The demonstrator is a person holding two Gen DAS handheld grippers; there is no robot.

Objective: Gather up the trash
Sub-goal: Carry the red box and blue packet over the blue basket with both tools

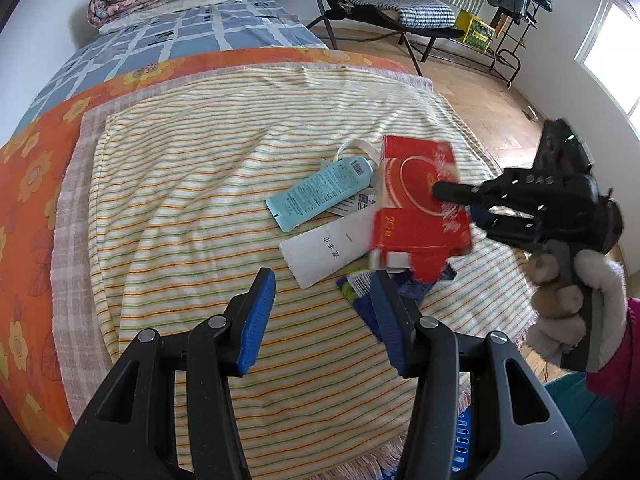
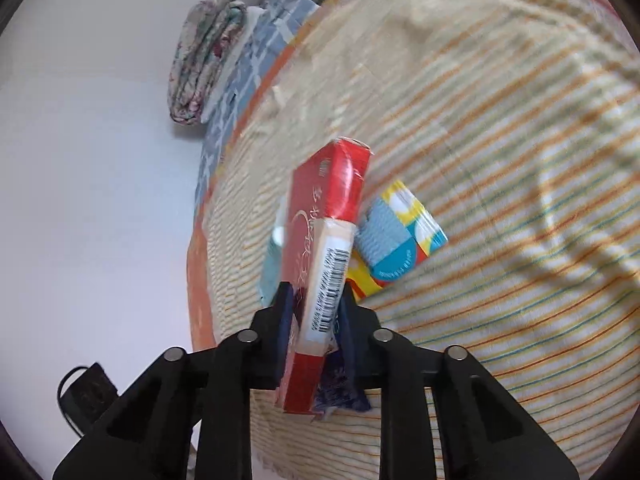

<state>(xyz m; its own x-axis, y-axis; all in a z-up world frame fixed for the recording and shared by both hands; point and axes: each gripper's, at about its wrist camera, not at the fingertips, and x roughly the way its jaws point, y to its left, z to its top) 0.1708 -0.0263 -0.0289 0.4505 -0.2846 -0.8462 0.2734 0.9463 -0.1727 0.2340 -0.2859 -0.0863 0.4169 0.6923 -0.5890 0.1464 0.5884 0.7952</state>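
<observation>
The right gripper point(image 2: 316, 300) has its fingers point(image 2: 285, 320) pinching a red carton point(image 2: 320, 216) by its thin sides, the barcoded edge showing between them and the carton lifted off the striped towel point(image 2: 500, 160) on the bed. Just past those fingers lies a colourful packet point(image 2: 400, 236). The left gripper point(image 1: 324, 316) hangs with its blue-padded fingers point(image 1: 256, 320) spread and empty; ahead of them lie a white paper sleeve point(image 1: 324, 248) and a pale blue tube point(image 1: 320, 194).
</observation>
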